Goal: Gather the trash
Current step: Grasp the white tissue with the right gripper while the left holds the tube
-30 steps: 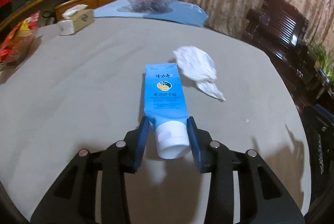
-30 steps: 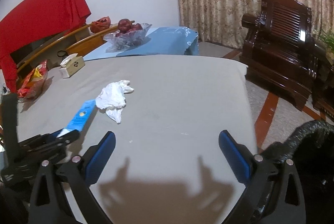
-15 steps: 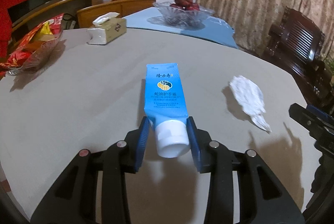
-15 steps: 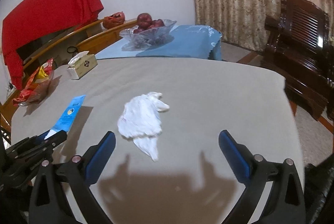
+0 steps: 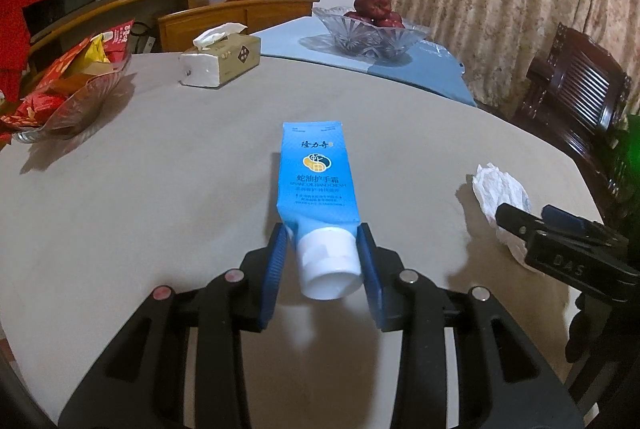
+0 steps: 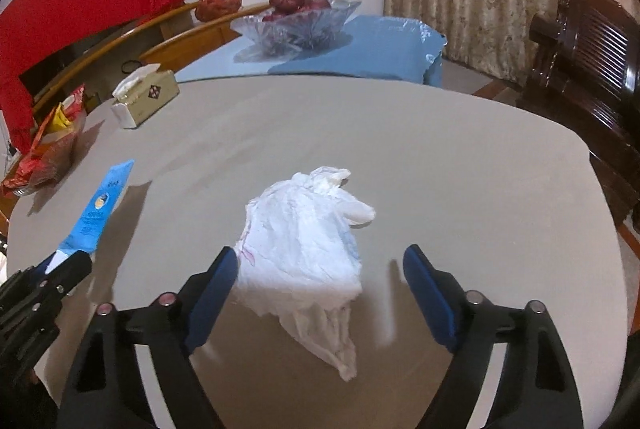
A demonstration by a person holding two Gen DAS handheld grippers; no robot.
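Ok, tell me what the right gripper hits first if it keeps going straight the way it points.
Most likely the crumpled white tissue, lying between the closing jaws of the right gripper; beneath it, the grey table.

The blue tube (image 5: 318,181) carries printed text: a line of dark Chinese characters near its flat end, 隆力奇, then a round blue and gold emblem, then a larger line, 蛇油护手霜, with "SNAKE OIL HAND CREAM" in small Latin capitals beneath; the finer lines below are too small to read. The black body of the right gripper (image 5: 576,261), seen from the left wrist view, bears embossed letters reading roughly "DAS".
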